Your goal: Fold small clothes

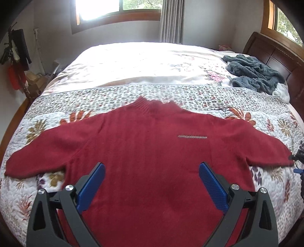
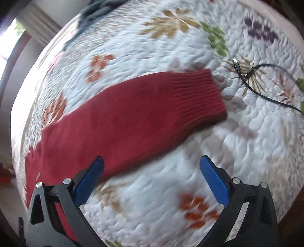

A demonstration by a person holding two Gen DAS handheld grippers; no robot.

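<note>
My red sweater lies flat, front up, on the floral quilt, both sleeves spread out. My left tongs hang above its lower body with the 2 blue pads wide apart, gripping nothing. My right tongs are spread too, empty, over the sleeve; a black cable lies beyond its ribbed cuff

Daylight pours in from the window, blowing out the far half of the bed to white glare. Nearer, light is soft and even, with faint shadows. The left wrist view is fairly sharp; the right wrist view is smeared by motion blur. Both bend strongly and darken at the edges.
</note>
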